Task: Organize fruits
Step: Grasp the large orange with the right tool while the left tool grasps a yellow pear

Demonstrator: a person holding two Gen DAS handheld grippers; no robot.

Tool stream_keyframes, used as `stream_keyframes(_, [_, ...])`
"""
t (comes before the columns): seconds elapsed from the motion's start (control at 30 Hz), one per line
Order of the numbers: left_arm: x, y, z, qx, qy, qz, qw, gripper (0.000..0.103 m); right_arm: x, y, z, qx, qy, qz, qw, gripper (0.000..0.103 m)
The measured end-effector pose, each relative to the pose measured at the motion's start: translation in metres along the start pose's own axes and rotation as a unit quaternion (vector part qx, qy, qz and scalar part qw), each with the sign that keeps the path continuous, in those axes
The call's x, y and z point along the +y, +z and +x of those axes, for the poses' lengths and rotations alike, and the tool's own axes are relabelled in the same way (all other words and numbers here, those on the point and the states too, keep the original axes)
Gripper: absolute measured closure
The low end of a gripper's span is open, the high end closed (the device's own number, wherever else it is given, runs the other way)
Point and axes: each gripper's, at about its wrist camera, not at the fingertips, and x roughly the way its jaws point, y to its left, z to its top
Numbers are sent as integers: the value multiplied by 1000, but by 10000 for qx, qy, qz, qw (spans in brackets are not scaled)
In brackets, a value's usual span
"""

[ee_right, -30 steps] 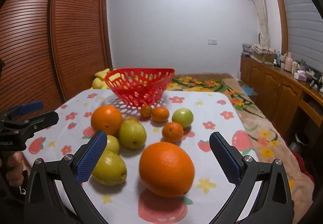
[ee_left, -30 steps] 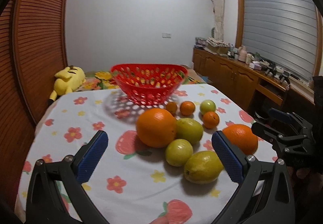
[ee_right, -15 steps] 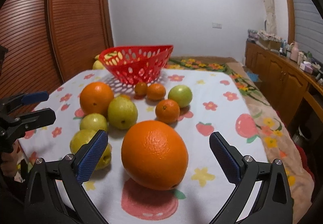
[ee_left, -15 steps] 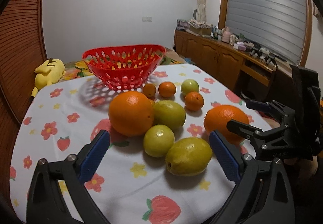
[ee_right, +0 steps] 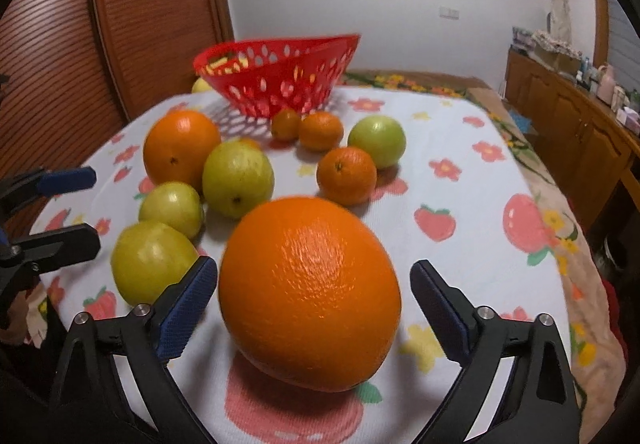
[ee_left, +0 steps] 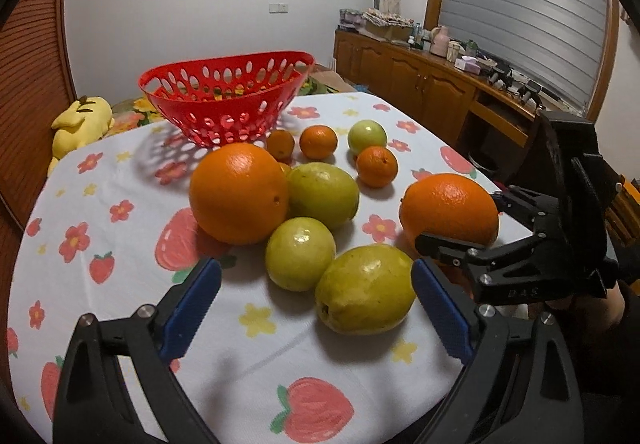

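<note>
A red perforated basket (ee_left: pixel 224 100) (ee_right: pixel 276 76) stands at the far side of the flowered tablecloth (ee_left: pixel 120 172). In front of it lie two large oranges, several yellow-green fruits and small tangerines (ee_left: pixel 376 166). My left gripper (ee_left: pixel 315 276) is low over the cloth with its jaws closing. A yellow-green fruit (ee_left: pixel 366 290) lies between them near the right pad, untouched. My right gripper (ee_right: pixel 314 270) straddles the nearer large orange (ee_right: pixel 310 292) (ee_left: pixel 448 208). Its jaws are closing, with a gap still showing on the right side. The other large orange (ee_left: pixel 238 192) rests mid-table.
A yellow plush toy (ee_left: pixel 80 120) lies beyond the table's far left edge. A wooden sideboard (ee_left: pixel 420 80) with clutter runs along the right wall. Slatted wooden doors (ee_right: pixel 52 44) stand to the left. My left gripper (ee_right: pixel 76 210) shows at the left edge of the right wrist view.
Both grippers have sunk and tipped down toward the fruit, which now looks larger. The right jaws have narrowed around the large orange. The left jaws have narrowed slightly.
</note>
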Motion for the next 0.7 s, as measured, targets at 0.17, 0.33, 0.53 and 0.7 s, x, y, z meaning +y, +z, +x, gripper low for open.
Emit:
stream_keyframes(0.17, [-2, -2, 7, 172, -141, 12, 9998, 7, -4, -2, -4, -46, 79, 82, 9999, 21])
stream_keyframes(0.33, [-8, -2, 19, 413, -215, 30, 9989, 7, -16, -5, -12, -46, 8, 166, 9999, 21])
stream_keyframes(0.53, [-11, -4, 30, 602, -351, 15, 9976, 15, -23, -7, -17, -46, -42, 247, 9997, 21])
stream_keyframes(0.7, [-11, -6, 35, 717, -513, -67, 9961, 18, -22, -9, -18, -38, -60, 213, 9997, 21])
